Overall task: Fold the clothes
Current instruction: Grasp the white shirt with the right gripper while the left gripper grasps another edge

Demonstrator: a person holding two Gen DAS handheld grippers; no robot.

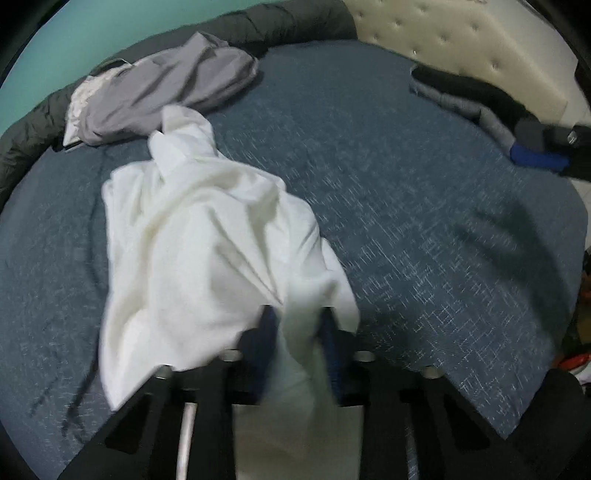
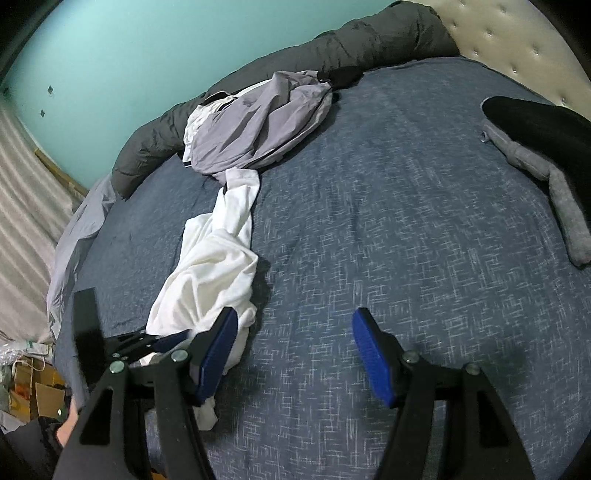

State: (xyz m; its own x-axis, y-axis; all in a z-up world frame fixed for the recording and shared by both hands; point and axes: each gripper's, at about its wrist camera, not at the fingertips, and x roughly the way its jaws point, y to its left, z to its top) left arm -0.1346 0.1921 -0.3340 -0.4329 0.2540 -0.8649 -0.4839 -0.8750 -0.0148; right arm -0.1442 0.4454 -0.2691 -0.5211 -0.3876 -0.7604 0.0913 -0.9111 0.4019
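A crumpled white garment [image 1: 207, 236] lies across the left part of the blue bed cover [image 1: 406, 184]. My left gripper [image 1: 299, 332] is shut on its near edge, with white cloth bunched between the two dark blue pads. The right wrist view shows the same garment [image 2: 210, 266] running toward the left gripper [image 2: 162, 341] at the bed's near left edge. My right gripper [image 2: 295, 347] stands open over bare cover, its left pad next to the white cloth, nothing between the pads. It also shows at the far right of the left wrist view [image 1: 535, 146].
A lilac-grey garment [image 2: 258, 136] is heaped at the far left beside a rolled dark quilt [image 2: 369, 37]. Black and grey clothes [image 2: 546, 125] lie at the right by the tufted headboard [image 1: 443, 26]. Boxes [image 2: 40, 391] stand on the floor at left.
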